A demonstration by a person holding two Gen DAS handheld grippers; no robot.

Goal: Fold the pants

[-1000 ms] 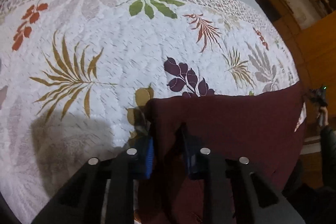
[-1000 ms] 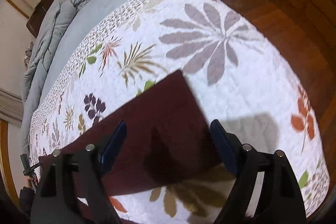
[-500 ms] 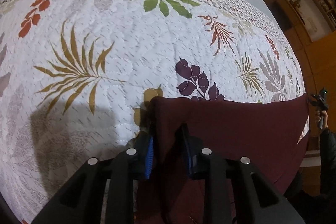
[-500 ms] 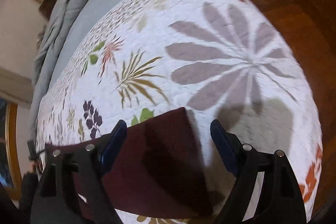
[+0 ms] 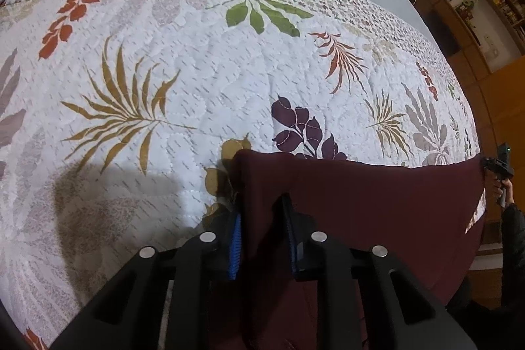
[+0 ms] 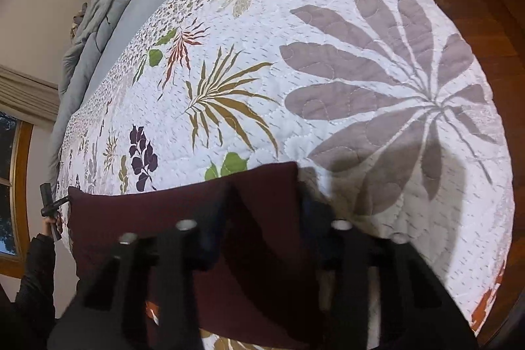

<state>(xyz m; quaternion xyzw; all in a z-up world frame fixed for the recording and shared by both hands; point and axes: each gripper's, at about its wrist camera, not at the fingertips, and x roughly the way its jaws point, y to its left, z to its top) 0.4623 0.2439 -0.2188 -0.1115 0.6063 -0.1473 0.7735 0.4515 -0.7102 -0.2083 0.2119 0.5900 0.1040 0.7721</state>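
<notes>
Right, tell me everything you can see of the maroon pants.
The pants are plain dark maroon, a soft, matte cloth, lying flat on the leaf-printed quilt as a long band with a straight far edge. The left gripper is shut on one corner, bunching the cloth up between its pads. The right gripper straddles the other corner, its jaws having just closed in; blur hides whether they pinch yet.

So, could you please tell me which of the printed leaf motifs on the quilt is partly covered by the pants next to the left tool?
The mustard-yellow leaf motif: the corner of the maroon pants overlaps it beside the left tool. The golden fern and green leaf lie fully uncovered.
</notes>
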